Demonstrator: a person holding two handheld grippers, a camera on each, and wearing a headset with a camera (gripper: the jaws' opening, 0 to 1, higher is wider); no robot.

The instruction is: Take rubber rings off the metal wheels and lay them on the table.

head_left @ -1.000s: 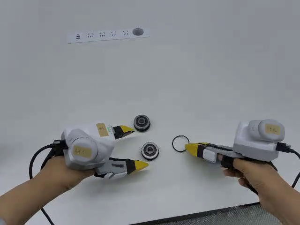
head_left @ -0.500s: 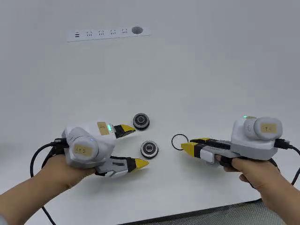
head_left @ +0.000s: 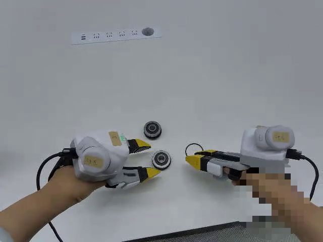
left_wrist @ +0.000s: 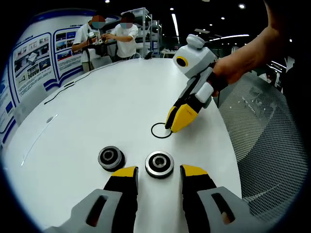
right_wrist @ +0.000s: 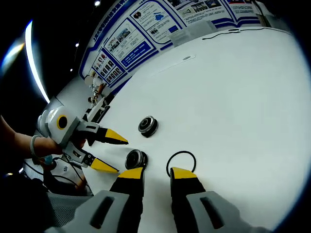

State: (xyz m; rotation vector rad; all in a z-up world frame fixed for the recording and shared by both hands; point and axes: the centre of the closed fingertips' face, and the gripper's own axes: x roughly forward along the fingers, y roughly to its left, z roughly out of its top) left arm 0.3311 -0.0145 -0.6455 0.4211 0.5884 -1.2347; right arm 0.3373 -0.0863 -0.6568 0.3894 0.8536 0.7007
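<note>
The place looks like a robotics lab or demonstration hall. In the left gripper view, a long white table (left_wrist: 121, 92) runs ahead of the jaws to two people (left_wrist: 111, 33) at a far bench beside metal racks (left_wrist: 142, 17). Blue-framed poster boards (left_wrist: 46, 53) line the wall left of the jaws. Strip lights (left_wrist: 174, 22) hang above, and a mesh chair back (left_wrist: 265, 141) stands to the right.

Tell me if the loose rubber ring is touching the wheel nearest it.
Apart. The left gripper view shows bare white table between the rubber ring and that wheel.
</note>
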